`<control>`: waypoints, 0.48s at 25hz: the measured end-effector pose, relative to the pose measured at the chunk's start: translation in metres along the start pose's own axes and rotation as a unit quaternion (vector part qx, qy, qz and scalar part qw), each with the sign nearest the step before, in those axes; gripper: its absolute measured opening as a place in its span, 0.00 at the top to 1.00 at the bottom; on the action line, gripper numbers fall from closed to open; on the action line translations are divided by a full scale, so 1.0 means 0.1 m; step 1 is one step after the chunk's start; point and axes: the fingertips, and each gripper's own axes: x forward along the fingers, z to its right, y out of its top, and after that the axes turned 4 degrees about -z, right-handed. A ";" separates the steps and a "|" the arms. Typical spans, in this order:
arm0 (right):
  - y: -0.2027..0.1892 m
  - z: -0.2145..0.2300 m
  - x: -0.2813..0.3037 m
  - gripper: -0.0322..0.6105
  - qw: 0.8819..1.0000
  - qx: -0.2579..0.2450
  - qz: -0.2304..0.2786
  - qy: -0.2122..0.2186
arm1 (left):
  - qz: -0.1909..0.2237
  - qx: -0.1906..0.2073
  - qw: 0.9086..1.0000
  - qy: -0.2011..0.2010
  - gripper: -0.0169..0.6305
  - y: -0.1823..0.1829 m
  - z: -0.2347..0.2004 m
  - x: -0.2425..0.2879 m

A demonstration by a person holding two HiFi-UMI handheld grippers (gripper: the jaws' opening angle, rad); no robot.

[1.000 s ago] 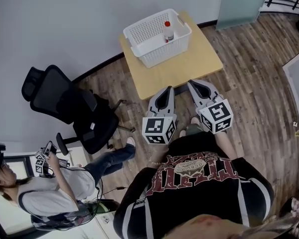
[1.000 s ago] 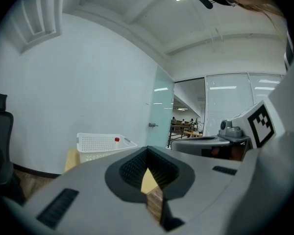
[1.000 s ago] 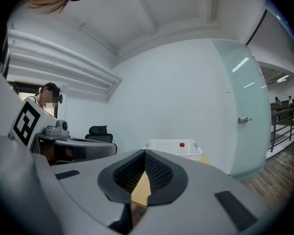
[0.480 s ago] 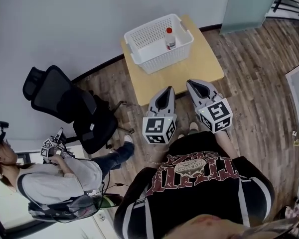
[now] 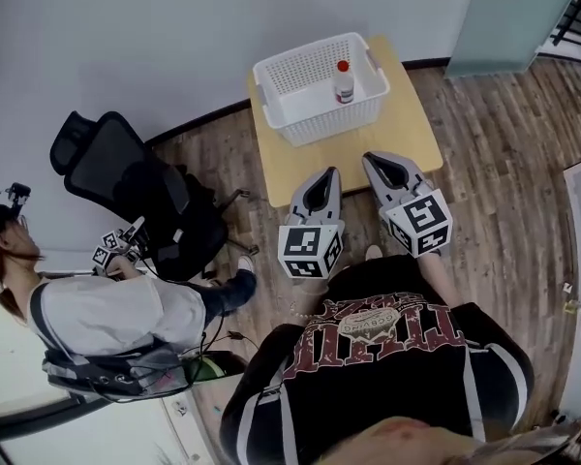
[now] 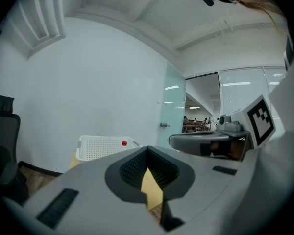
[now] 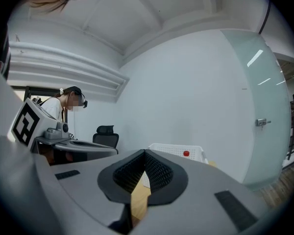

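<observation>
A white mesh basket (image 5: 315,90) stands on a small wooden table (image 5: 387,136), and a clear bottle with a red cap (image 5: 344,82) stands upright inside it. My left gripper (image 5: 326,175) and right gripper (image 5: 376,161) hang side by side at the table's near edge, short of the basket. Both are shut with nothing between the jaws. The left gripper (image 6: 148,149) view shows the basket (image 6: 104,146) and the red cap (image 6: 124,143) ahead. From the right gripper (image 7: 145,152) the basket (image 7: 175,151) and cap (image 7: 186,153) also show.
A black office chair (image 5: 140,200) stands left of the table on the wood floor. Another person (image 5: 102,320) crouches at the lower left with marker cubes in hand. A frosted glass door (image 5: 511,15) is at the back right, and a pale wall runs behind the table.
Both grippers stay shut and side by side. The view has swung a little, so table and basket sit further right. The person at the left has bent forward.
</observation>
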 end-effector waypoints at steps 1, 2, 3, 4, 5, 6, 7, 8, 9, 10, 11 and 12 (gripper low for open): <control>0.00 0.01 -0.02 0.92 1.000 -0.002 0.000 0.004 | 0.002 0.000 1.000 0.005 0.92 0.00 0.02 0.01; 0.00 0.03 -0.04 0.92 1.000 -0.004 0.001 0.008 | 0.004 0.000 1.000 0.009 0.92 0.01 0.04 0.01; -0.01 0.05 -0.06 0.92 1.000 -0.005 0.002 0.011 | 0.006 0.000 1.000 0.013 0.92 0.01 0.07 0.02; -0.02 0.07 -0.08 0.92 1.000 -0.005 0.002 0.013 | 0.008 -0.001 1.000 0.016 0.92 0.01 0.09 0.03; -0.02 0.09 -0.09 0.92 1.000 -0.005 0.002 0.015 | 0.009 -0.002 1.000 0.018 0.92 0.01 0.11 0.05; -0.03 0.11 -0.08 0.92 1.000 -0.005 0.002 0.017 | 0.010 -0.003 1.000 0.020 0.92 0.01 0.11 0.06; -0.03 0.13 -0.07 0.92 1.000 -0.005 0.001 0.019 | 0.010 -0.005 1.000 0.021 0.92 0.01 0.10 0.08; -0.04 0.15 -0.04 0.92 1.000 -0.006 0.000 0.020 | 0.010 -0.007 1.000 0.023 0.92 0.01 0.09 0.11; -0.04 0.18 -0.02 0.92 1.000 -0.006 -0.001 0.020 | 0.010 -0.009 1.000 0.024 0.92 0.00 0.08 0.14; -0.05 0.20 0.00 0.92 1.000 -0.005 -0.002 0.021 | 0.009 -0.010 1.000 0.026 0.92 -0.01 0.06 0.16; -0.07 0.22 0.01 0.92 1.000 -0.005 -0.002 0.021 | 0.009 -0.011 1.000 0.028 0.92 -0.02 0.06 0.18; -0.08 0.24 0.01 0.92 1.000 -0.005 -0.003 0.022 | 0.009 -0.011 0.999 0.029 0.92 -0.03 0.06 0.19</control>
